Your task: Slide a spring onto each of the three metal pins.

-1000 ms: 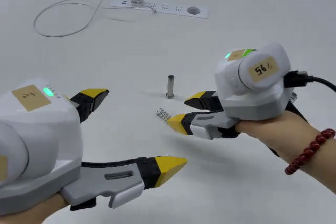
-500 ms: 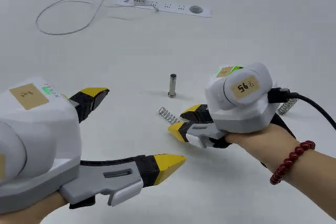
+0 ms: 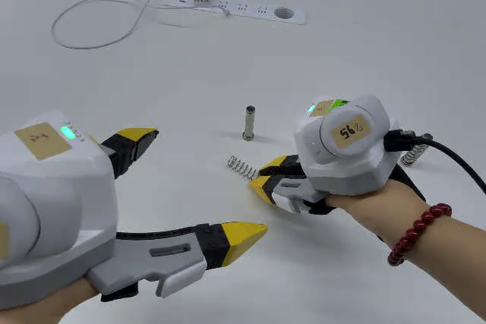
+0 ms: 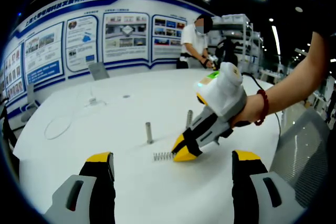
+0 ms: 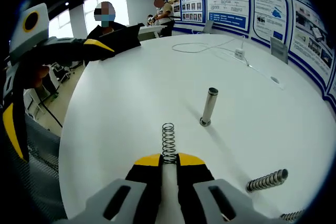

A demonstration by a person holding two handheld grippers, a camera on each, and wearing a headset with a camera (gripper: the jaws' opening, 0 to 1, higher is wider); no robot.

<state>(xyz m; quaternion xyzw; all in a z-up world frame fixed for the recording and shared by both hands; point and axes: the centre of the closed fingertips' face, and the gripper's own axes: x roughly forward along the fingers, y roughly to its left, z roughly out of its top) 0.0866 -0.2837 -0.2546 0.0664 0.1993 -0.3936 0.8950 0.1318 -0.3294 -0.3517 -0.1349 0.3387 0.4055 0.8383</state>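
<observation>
Right gripper (image 5: 169,160), jaws pinching spring (image 5: 168,139) end

The white, yellow-tipped left hand-held gripper (image 3: 196,184) hovers with its jaws spread wide, nearer the person than the small coiled steel spring (image 3: 238,165). The matching right hand-held gripper (image 3: 266,174) pinches that spring's end, and its wrist wears a red bead bracelet (image 3: 416,231).

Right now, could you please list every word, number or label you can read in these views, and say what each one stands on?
"5", then an unclear handwritten scrawl: tan label on the right gripper.
Handwritten marks, not legible: second tan label, on the left gripper.
Chinese headline and wall posters: too small to read.
</observation>
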